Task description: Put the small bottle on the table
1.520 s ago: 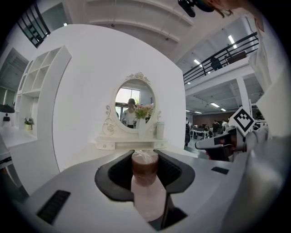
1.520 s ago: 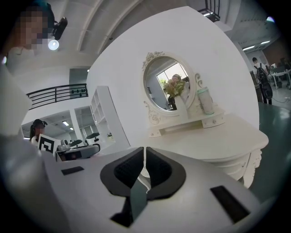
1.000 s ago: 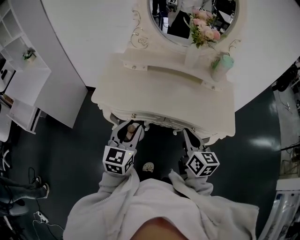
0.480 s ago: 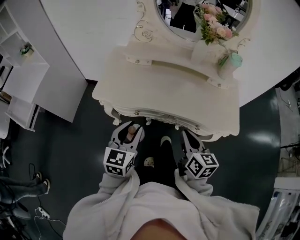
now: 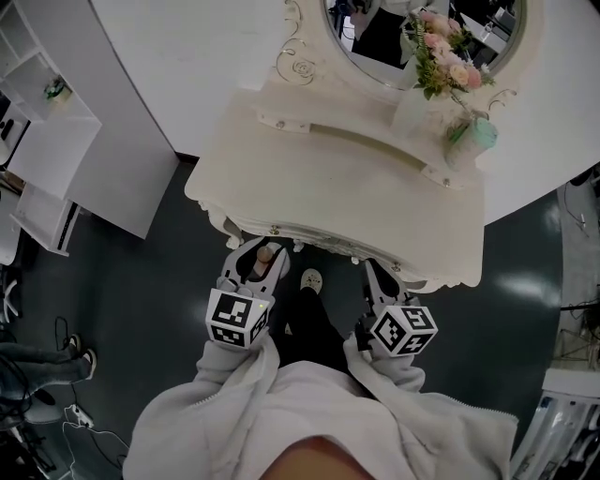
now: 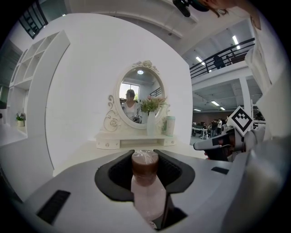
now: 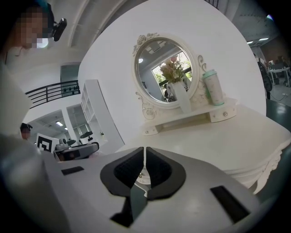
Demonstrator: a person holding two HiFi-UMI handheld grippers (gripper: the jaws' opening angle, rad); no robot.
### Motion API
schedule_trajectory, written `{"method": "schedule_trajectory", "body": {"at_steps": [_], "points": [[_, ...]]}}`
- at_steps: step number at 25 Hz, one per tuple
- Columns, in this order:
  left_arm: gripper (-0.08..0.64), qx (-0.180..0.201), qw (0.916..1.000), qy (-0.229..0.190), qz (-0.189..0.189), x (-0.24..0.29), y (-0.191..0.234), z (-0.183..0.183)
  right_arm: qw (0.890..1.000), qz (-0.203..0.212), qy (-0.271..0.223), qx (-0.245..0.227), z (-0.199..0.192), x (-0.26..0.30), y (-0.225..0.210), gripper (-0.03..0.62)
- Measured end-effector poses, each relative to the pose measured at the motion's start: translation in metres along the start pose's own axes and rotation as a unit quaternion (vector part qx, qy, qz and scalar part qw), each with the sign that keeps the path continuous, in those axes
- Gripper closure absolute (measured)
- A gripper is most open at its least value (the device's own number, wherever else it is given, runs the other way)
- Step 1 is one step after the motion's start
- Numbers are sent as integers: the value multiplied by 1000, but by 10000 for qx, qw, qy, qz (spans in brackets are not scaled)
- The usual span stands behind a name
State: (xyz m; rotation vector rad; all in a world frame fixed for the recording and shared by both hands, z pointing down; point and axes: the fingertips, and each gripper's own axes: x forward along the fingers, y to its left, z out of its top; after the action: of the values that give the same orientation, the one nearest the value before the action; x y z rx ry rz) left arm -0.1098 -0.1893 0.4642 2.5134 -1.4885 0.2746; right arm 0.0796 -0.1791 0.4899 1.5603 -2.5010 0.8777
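The small bottle (image 6: pixel 145 189), pale pink with a brown cap, stands upright between the dark pads of my left gripper (image 6: pixel 144 169), which is shut on it. In the head view the left gripper (image 5: pixel 260 261) holds the bottle (image 5: pixel 265 253) just short of the front edge of the cream dressing table (image 5: pixel 337 178), over the dark floor. My right gripper (image 5: pixel 376 274) hovers beside it at the same edge. Its jaws (image 7: pixel 144 164) are shut with nothing between them. From each gripper view the table top (image 6: pixel 79 157) (image 7: pixel 227 141) lies ahead.
At the table's back stand an oval mirror (image 5: pixel 412 23), a vase of pink flowers (image 5: pixel 441 66) and a mint-green bottle (image 5: pixel 476 134) on a low shelf. A white shelf unit (image 5: pixel 47 141) is at the left. The person's shoe (image 5: pixel 310 279) is between the grippers.
The view has drifted so the table sits further right and slightly lower. The person's feet have stepped forward. Both grippers keep their places and the left still holds the bottle.
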Motion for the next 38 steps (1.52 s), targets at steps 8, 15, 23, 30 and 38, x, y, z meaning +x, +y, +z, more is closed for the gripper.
{"method": "schedule_trajectory", "body": {"at_steps": [8, 15, 23, 30, 38], "points": [[420, 17, 10000, 9, 28, 46, 13, 18, 10000, 81, 39, 17, 29, 38, -23, 553], [420, -35, 9999, 66, 151, 89, 37, 26, 9997, 194, 129, -31, 54, 85, -40, 553], [420, -179, 9991, 42, 371, 136, 68, 37, 9994, 282, 175, -103, 81, 129, -59, 552], [420, -247, 9984, 63, 507, 170, 89, 42, 9993, 304, 226, -73, 94, 152, -75, 552], [420, -260, 9976, 224, 599, 205, 111, 34, 9988, 311, 365, -42, 97, 172, -86, 553]]}}
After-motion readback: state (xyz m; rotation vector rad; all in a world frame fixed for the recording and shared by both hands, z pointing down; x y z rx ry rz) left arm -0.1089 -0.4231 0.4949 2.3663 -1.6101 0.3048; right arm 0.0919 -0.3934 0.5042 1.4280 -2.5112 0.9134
